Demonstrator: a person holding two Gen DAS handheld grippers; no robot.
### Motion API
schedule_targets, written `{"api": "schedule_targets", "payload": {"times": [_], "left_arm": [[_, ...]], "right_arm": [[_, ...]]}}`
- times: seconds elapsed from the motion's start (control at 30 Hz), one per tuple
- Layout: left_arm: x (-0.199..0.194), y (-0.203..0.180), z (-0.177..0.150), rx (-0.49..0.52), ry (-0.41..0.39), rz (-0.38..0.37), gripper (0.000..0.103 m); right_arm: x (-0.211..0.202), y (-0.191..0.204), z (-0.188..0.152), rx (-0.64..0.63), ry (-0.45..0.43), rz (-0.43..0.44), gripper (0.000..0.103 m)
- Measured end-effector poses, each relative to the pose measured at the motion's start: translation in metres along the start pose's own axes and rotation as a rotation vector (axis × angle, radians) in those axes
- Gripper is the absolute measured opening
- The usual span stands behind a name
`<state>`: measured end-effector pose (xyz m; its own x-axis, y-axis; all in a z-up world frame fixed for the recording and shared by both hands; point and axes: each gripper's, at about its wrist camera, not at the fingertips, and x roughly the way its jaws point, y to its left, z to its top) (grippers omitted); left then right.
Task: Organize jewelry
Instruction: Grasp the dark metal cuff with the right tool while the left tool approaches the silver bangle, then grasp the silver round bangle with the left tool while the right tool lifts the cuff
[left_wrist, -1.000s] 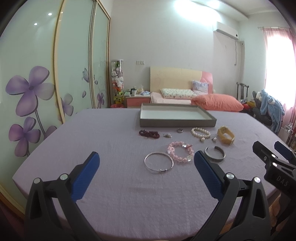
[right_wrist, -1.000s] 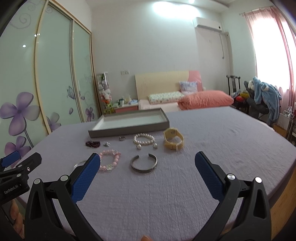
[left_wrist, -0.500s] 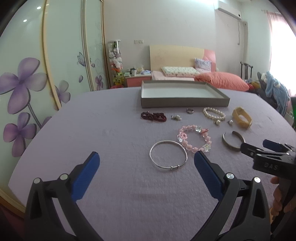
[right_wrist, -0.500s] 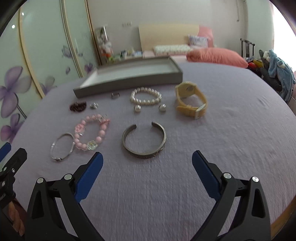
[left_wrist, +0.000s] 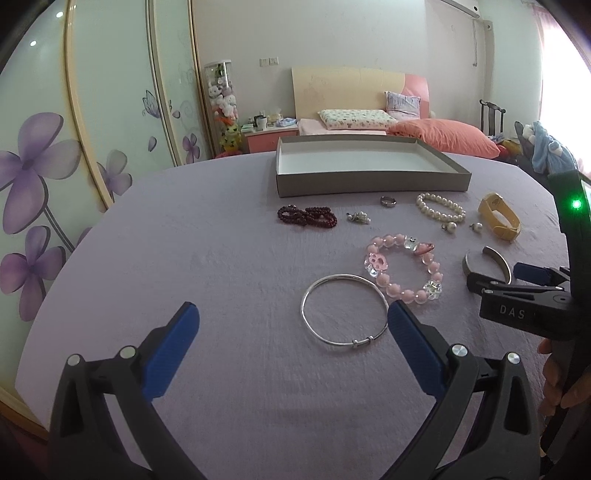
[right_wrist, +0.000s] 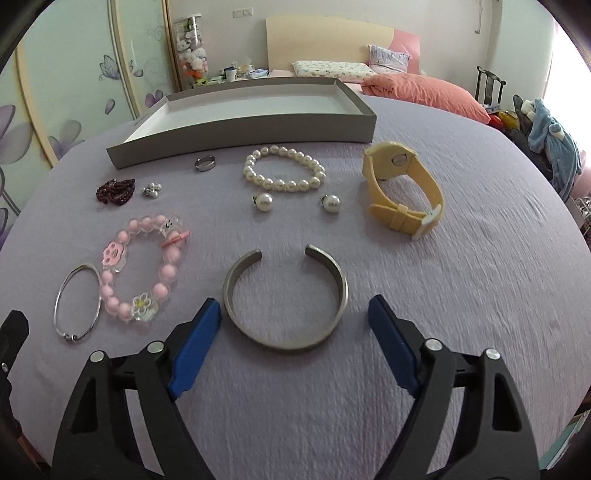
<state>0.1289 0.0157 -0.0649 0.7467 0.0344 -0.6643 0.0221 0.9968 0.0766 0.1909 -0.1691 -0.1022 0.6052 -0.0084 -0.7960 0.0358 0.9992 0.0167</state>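
Jewelry lies on a lilac tablecloth in front of an empty grey tray (left_wrist: 369, 184) (right_wrist: 240, 127). My left gripper (left_wrist: 291, 325) is open, just short of a thin silver bangle (left_wrist: 345, 308) (right_wrist: 75, 301). My right gripper (right_wrist: 295, 321) is open, its blue pads either side of a grey open cuff (right_wrist: 286, 299) (left_wrist: 487, 260). A pink bead bracelet (left_wrist: 404, 267) (right_wrist: 142, 264), a pearl bracelet (right_wrist: 284, 168) (left_wrist: 439, 206), two pearl earrings (right_wrist: 264, 201), a ring (right_wrist: 205, 162), dark red beads (left_wrist: 306, 216) and a yellow watch (right_wrist: 402, 190) (left_wrist: 498, 218) lie beyond.
A small pearl charm (left_wrist: 358, 218) lies beside the red beads. The table's right edge (right_wrist: 576, 280) curves close to the right gripper. A bed with pink pillows (left_wrist: 443, 133) and a wardrobe with purple flowers (left_wrist: 37, 166) stand behind the table.
Both grippers have moved forward and down toward the table. The right gripper has closed in on the grey cuff, the left on the silver bangle. Nothing has been grasped.
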Motion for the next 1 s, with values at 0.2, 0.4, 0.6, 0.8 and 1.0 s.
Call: {"api": "schedule_targets", "payload": {"times": [0.2, 0.4, 0.6, 0.8, 1.0], "left_arm": [[0.009, -0.007, 0.001, 0.018, 0.032, -0.004, 0.099], [0.023, -0.017, 0.006, 0.034, 0.085, 0.002, 0.099], [0.045, -0.030, 0.009, 0.055, 0.167, 0.005, 0.094], [0.058, -0.038, 0.009, 0.049, 0.199, 0.007, 0.089], [0.061, -0.037, 0.012, 0.011, 0.203, -0.046, 0.075]], "right_arm": [[-0.001, 0.002, 0.005, -0.011, -0.007, 0.017, 0.068], [-0.005, -0.013, 0.004, 0.031, -0.024, 0.081, 0.067], [-0.010, -0.028, 0.002, 0.076, -0.039, 0.116, 0.067], [-0.015, -0.034, 0.004, 0.091, -0.062, 0.133, 0.067], [-0.018, -0.036, 0.005, 0.095, -0.074, 0.148, 0.067]]}}
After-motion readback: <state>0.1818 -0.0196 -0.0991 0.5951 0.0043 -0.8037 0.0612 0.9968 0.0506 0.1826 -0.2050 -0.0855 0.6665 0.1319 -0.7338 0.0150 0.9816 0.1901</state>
